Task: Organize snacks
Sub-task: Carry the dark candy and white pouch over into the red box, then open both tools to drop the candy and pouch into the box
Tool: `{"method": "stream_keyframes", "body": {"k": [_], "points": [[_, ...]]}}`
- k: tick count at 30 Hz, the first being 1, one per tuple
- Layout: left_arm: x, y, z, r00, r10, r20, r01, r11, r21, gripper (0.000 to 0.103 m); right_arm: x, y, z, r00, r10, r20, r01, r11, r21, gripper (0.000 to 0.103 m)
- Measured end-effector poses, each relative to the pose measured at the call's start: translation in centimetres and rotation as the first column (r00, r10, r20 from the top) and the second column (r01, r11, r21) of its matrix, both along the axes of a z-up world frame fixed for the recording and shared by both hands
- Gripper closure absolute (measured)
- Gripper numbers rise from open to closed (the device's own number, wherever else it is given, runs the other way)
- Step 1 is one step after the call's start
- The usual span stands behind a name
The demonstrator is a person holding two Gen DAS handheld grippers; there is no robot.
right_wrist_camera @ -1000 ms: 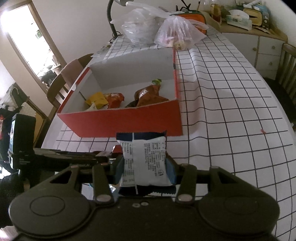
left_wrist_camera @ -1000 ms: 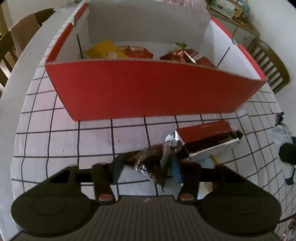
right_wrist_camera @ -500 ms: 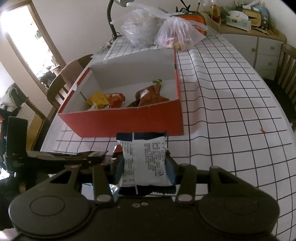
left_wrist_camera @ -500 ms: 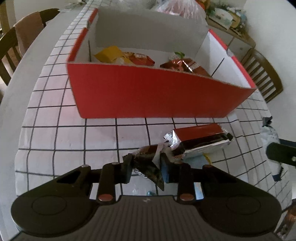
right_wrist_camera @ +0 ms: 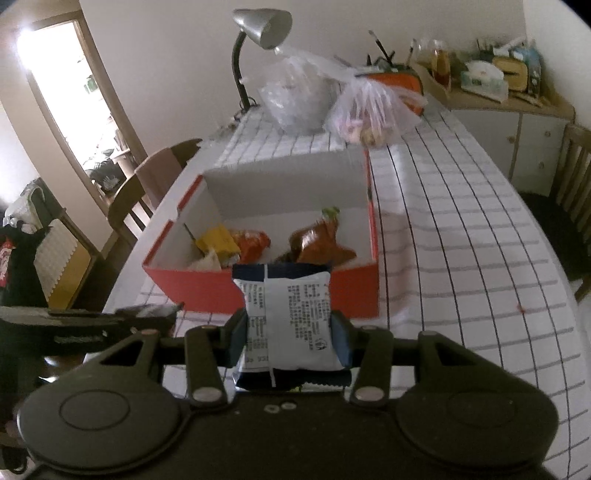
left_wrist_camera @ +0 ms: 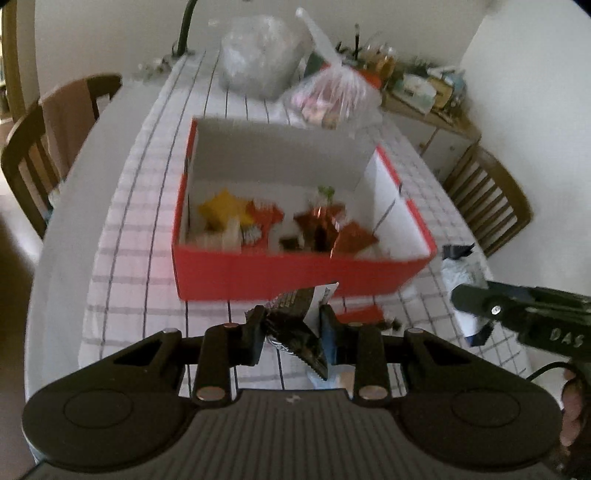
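Note:
A red cardboard box (left_wrist_camera: 295,275) with a white inside stands on the checked tablecloth and holds several snack packets, among them a yellow one (left_wrist_camera: 221,212) and a brown one (left_wrist_camera: 325,225). My left gripper (left_wrist_camera: 291,328) is shut on a dark brown snack wrapper (left_wrist_camera: 295,325), held above the table in front of the box. A red and brown snack bar (left_wrist_camera: 360,315) lies on the cloth behind it. My right gripper (right_wrist_camera: 288,338) is shut on a white and navy snack packet (right_wrist_camera: 288,314), held upright in front of the box (right_wrist_camera: 295,291). The right gripper also shows in the left wrist view (left_wrist_camera: 517,314).
Two clear plastic bags (right_wrist_camera: 332,99) with food stand behind the box, beside a grey desk lamp (right_wrist_camera: 262,33). Wooden chairs (left_wrist_camera: 44,147) stand at the left and at the right (left_wrist_camera: 487,199). A cluttered sideboard (right_wrist_camera: 498,88) is at the back right.
My left gripper has closed on the dark wrapper and lifted it off the table, rising well above the box front. My right gripper has risen with its packet.

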State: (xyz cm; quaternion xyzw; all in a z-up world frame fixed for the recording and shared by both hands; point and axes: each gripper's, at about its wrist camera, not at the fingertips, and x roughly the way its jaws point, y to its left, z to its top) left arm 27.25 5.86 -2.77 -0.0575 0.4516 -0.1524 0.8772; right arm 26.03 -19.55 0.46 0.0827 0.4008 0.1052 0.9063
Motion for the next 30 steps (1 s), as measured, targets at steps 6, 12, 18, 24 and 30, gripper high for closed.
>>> {"method": "stream_keyframes", "body": {"k": [6,12,18,24,30], "points": [[3.4,-0.7,2.6,0.998,0.013,0.056,-0.016,0.998,0.055,0.073,3.2,0.7,1.1,1.000,0.003,0.019,-0.003,1.000,-0.015,0.057],[8.2,-1.3,2.3,0.999,0.042,0.025,-0.045,0.991,0.130,0.073,7.5,1.2,0.7,1.000,0.008,-0.002,-0.008,0.999,-0.039,0.057],[12.7,-1.5,0.7,0.995,0.082,-0.052,-0.071,0.980,0.186,0.073,11.4,1.2,-1.6,0.997,0.002,-0.072,-0.007,0.998,-0.064,0.057],[15.8,-2.0,-1.7,0.988,0.095,-0.122,-0.063,0.968,0.242,0.073,14.8,2.0,-3.9,0.988,0.025,-0.149,-0.038,0.996,-0.086,0.057],[17.6,-2.4,-3.4,0.981,0.102,-0.168,-0.053,0.961,0.270,0.073,16.7,3.1,-5.9,0.979,0.050,-0.197,-0.075,0.990,-0.120,0.057]]}}
